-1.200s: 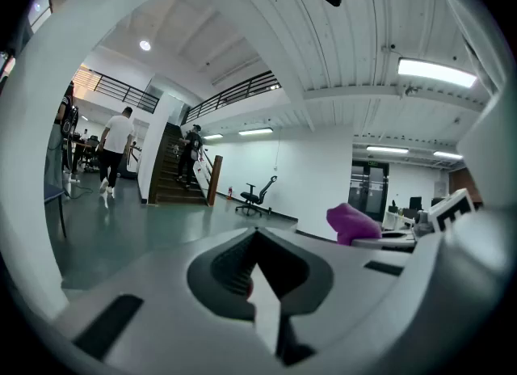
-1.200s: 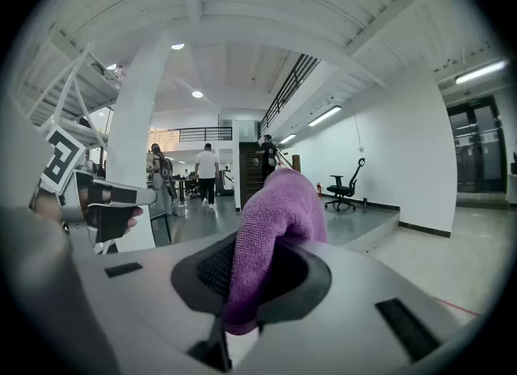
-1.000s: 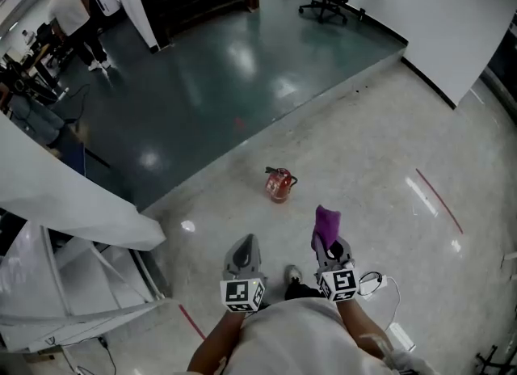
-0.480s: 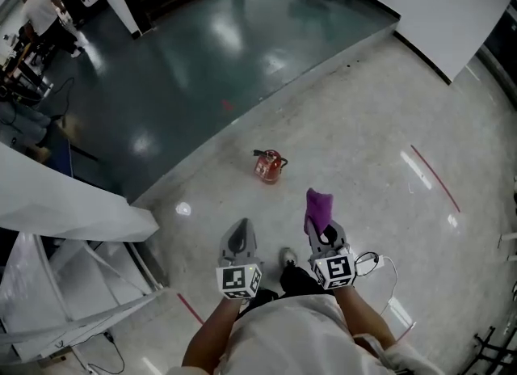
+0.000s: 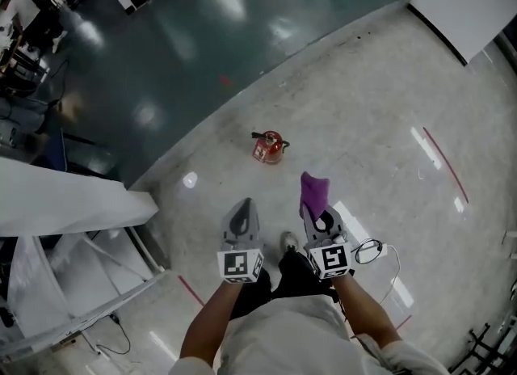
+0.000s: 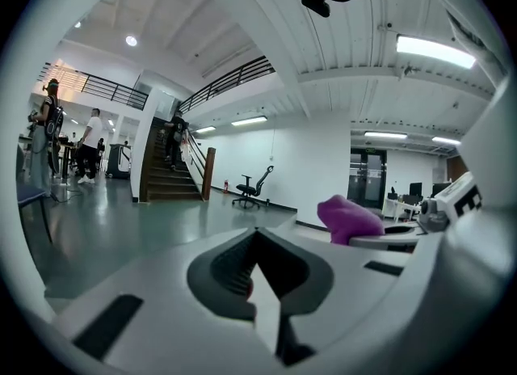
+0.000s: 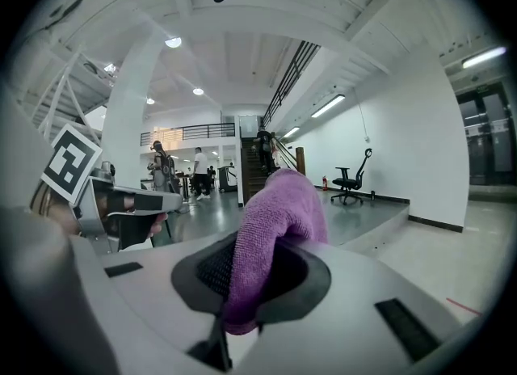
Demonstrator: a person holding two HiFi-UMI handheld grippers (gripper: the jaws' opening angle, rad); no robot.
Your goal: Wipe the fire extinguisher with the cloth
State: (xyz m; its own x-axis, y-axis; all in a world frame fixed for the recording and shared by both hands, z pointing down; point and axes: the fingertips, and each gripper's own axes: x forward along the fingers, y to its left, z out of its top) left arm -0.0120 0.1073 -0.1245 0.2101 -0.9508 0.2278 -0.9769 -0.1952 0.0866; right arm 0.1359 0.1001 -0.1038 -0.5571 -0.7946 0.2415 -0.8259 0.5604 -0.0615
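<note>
Jaws of the right tool [image 5: 320, 218] are shut tight on a purple cloth [image 5: 313, 190], and the cloth sticks up out of them. The left tool [image 5: 243, 210] is just beside it, with its jaws pressed together and nothing in them. A person holds both tools low, over the pale floor [image 5: 380, 123]. The red fire extinguisher [image 5: 269, 146] sits on that floor ahead of the tools, near the edge of the dark green floor [image 5: 186, 34]. The cloth is well apart from it.
</note>
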